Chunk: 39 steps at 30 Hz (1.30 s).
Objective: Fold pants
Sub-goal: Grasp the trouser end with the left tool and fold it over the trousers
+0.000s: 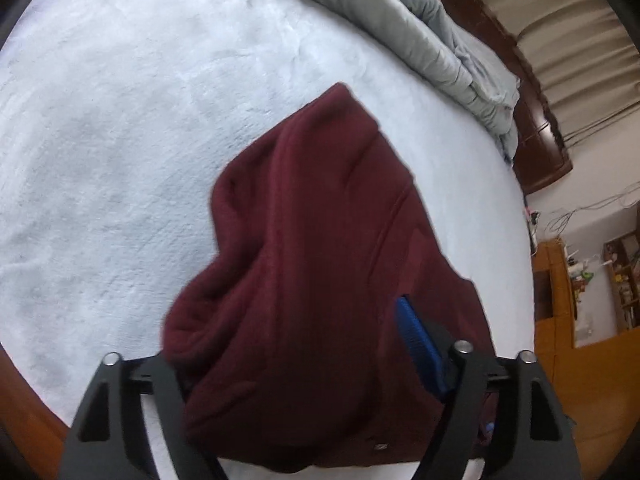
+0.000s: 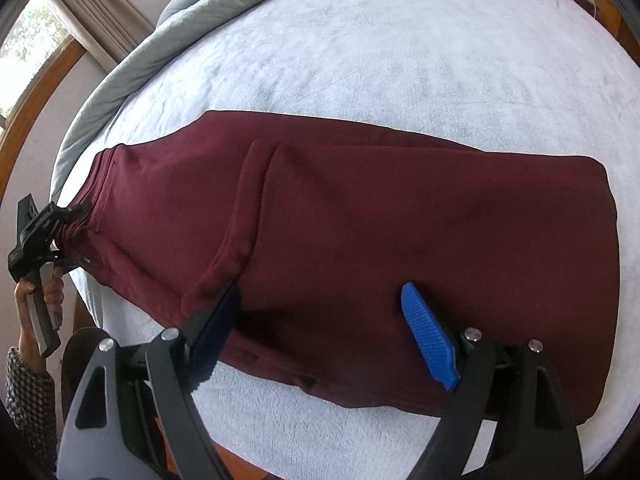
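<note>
Maroon pants [image 2: 360, 232] lie across a pale fleece blanket [image 2: 400, 60] that covers the bed, folded lengthwise into a broad band with one leg laid over the other, a seam ridge running down the middle. No container shows in either view; the only things beside the pants on the bed are the blanket and a grey duvet [image 1: 420, 32] bunched along the far edge. The fabric is thick and soft, with a ribbed waistband at the end that the left gripper [image 2: 60, 216] reaches; a person's hand [image 2: 44, 292] grips its handle. From the left wrist view, that gripper [image 1: 296, 344] has cloth heaped between its wide-set fingers, but whether the pads press on it cannot be told. The right gripper [image 2: 320, 308] stands wide over the near edge of the pants, its blue pad [image 2: 428, 336] resting against the cloth without pinching it.
</note>
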### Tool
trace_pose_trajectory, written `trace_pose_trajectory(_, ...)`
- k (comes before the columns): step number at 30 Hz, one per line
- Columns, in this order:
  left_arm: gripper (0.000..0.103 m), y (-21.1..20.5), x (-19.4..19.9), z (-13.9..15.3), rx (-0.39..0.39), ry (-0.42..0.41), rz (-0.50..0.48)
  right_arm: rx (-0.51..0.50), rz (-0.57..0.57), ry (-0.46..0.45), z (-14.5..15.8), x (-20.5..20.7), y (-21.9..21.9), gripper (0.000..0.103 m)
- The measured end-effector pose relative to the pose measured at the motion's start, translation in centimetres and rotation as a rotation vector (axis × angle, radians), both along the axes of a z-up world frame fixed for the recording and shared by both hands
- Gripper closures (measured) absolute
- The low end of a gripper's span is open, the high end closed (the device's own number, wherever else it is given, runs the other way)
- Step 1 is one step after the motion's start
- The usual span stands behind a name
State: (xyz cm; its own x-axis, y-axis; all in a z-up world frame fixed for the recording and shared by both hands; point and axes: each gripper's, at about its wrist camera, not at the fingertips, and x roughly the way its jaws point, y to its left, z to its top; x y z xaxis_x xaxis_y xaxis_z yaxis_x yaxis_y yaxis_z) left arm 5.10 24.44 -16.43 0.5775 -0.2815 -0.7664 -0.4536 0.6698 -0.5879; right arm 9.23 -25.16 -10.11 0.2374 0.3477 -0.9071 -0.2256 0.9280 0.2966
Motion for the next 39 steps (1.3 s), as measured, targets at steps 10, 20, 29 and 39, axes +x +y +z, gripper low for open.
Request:
trace_pose_trajectory(10, 0.072, -0.6, 1.5, 1.7, 0.042, -0.023, 0.019, 0.03, -0.006, 0.003, 0.3, 0.0, -0.4, 0.019)
trace_pose_trajectory(20, 0.073, -7.7, 2.7, 10.1, 0.221, -0.218, -0.112, 0.109, -0.056, -0.067, 4.1, -0.8, -3.5, 0.019)
trace_pose_trajectory(29, 0.073, -20.1, 4.9, 13.5, 0.371, -0.325, -0.397, 0.174, -0.081, -0.108, 5.0, -1.4, -6.1, 0.019)
trace_pose_trajectory(39, 0.073, -29.3, 5.1, 10.2, 0.391, -0.239, -0.622, 0.178, -0.121, -0.113, 4.3, -1.1, -8.1, 0.019)
